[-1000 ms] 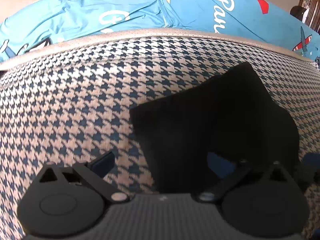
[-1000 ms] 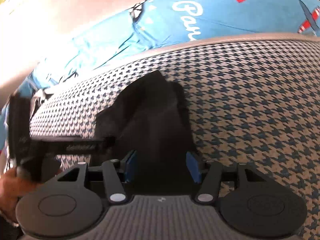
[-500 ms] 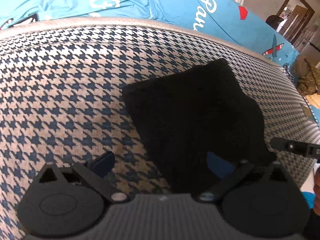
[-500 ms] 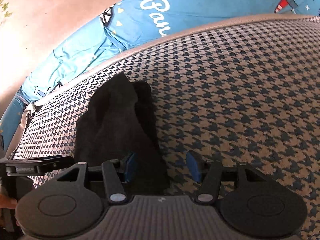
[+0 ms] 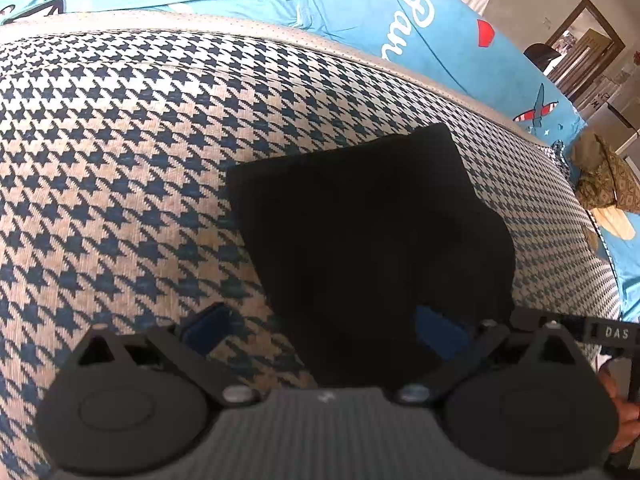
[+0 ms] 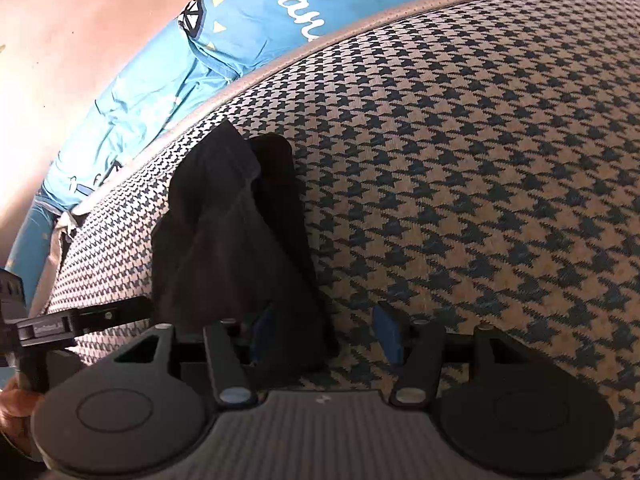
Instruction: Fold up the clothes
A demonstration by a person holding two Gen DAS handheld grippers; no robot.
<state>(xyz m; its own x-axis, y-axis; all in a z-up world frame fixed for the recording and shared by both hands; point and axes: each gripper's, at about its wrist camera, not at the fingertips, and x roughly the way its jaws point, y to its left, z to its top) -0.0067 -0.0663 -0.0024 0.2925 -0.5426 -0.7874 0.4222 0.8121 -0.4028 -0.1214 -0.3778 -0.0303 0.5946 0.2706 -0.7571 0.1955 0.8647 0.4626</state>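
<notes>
A black folded garment (image 5: 368, 232) lies flat on the houndstooth cushion (image 5: 120, 184). My left gripper (image 5: 322, 330) hovers open at the garment's near edge; its right fingertip (image 5: 440, 334) is over the black cloth and its left one over bare cushion. In the right wrist view the garment (image 6: 232, 232) lies to the left, with a raised crease along its top. My right gripper (image 6: 325, 335) is open, its left pad (image 6: 262, 336) at the garment's near right corner and its right pad over the cushion. Nothing is pinched by either gripper. Each gripper shows at the edge of the other's view.
A blue printed sheet (image 5: 360, 12) covers the surface behind the cushion (image 6: 480, 160). A brown patterned cloth (image 5: 604, 180) lies at the far right, with a doorway (image 5: 580, 40) beyond it. A hand (image 5: 624, 412) holds the right gripper's handle. A pale wall (image 6: 80, 40) rises at the left.
The right gripper has slid right, off the garment's middle to its right edge. The left gripper has swung its view rightward. The garment now lies flatter, and both grippers stay open.
</notes>
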